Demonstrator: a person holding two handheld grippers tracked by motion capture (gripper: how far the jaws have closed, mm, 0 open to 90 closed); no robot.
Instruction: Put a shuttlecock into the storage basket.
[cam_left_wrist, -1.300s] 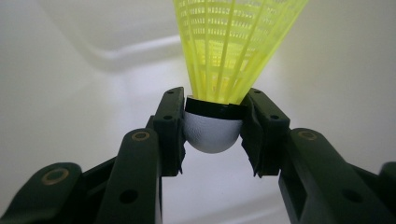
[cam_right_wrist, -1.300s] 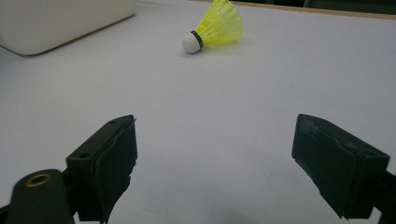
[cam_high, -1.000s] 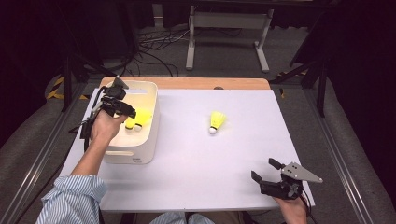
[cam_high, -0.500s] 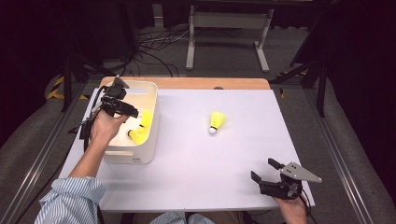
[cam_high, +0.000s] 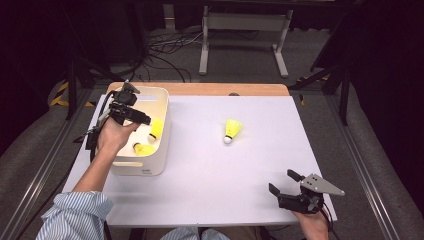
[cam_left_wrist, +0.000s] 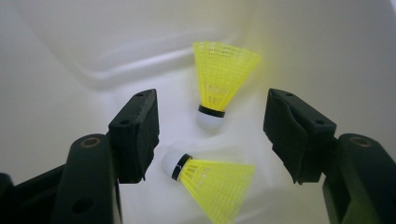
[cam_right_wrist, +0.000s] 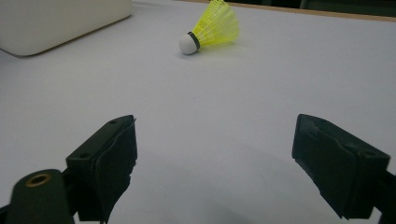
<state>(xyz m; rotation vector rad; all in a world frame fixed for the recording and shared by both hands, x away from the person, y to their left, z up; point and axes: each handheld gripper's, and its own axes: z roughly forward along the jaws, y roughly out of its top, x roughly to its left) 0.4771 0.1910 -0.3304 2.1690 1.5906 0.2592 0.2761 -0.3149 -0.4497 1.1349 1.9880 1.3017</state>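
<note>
Over the white bin (cam_high: 150, 167), the left gripper (cam_left_wrist: 212, 128) has just been opening; its jaws stand apart, touching neither of two yellow shuttlecocks (cam_left_wrist: 219, 79) inside. The right gripper (cam_right_wrist: 215, 163) gapes empty above the table (cam_high: 210, 165).

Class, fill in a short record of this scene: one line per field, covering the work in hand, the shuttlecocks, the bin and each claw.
work: putting yellow shuttlecocks into the white bin
in bin: two shuttlecocks, one against the wall, one lying flat
on table: one shuttlecock, lying on its side, apart from the bin
left claw: over the bin, jaws have just been opening, nothing gripped
right claw: open, near the table's front right edge, holds nothing
</note>
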